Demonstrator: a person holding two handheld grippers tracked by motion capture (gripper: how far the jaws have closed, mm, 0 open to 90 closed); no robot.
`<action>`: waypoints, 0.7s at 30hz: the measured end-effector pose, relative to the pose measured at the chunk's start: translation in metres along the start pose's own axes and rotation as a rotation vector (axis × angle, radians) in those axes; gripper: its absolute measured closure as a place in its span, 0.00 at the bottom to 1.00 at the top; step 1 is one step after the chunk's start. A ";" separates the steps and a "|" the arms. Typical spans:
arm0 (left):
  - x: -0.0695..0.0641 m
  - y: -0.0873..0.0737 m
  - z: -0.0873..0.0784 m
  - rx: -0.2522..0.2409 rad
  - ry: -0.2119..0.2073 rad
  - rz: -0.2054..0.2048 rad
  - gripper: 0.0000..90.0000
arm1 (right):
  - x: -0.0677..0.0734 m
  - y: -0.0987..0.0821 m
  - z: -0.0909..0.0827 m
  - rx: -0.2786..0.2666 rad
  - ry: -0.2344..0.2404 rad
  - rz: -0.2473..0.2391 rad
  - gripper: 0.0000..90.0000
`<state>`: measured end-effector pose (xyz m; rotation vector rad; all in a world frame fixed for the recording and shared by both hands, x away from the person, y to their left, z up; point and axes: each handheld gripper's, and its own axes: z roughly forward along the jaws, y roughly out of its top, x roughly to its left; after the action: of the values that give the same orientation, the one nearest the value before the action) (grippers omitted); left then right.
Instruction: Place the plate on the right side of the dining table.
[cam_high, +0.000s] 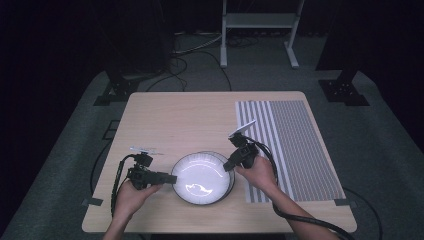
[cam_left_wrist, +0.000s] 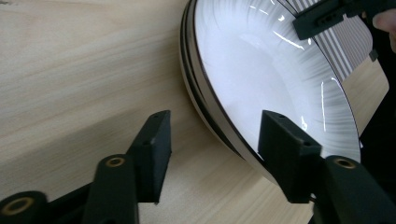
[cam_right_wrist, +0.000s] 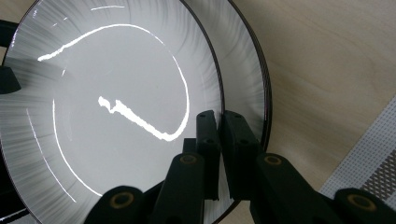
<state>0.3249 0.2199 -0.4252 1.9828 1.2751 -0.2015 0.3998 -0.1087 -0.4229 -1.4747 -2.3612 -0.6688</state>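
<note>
two white plates (cam_high: 202, 177) sit stacked near the front of the wooden surface (cam_high: 190, 117), nothing in the top one. right tool (cam_right_wrist: 219, 140) is clamped on its rim; left tool (cam_left_wrist: 212, 149) gapes astride the opposite rim. striped mat (cam_high: 295, 145) lies alongside.

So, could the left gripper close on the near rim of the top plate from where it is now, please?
Probably yes. The left gripper is open with one jaw over the top plate and the other outside the stack's edge on the table, and nothing sits between. It may catch the lower plate's rim too.
</note>
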 end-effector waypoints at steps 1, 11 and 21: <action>-0.001 0.000 0.000 0.004 -0.001 0.002 0.55 | 0.000 0.000 0.000 0.000 -0.001 -0.001 0.94; -0.007 0.002 0.007 0.039 -0.016 0.021 0.66 | 0.000 -0.001 0.001 -0.004 0.004 -0.009 0.94; -0.011 0.005 0.008 0.054 0.021 0.045 0.68 | 0.001 -0.002 0.014 0.030 0.032 -0.016 0.86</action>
<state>0.3253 0.2056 -0.4228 2.0625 1.2490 -0.1963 0.3974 -0.1015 -0.4352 -1.4229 -2.3513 -0.6534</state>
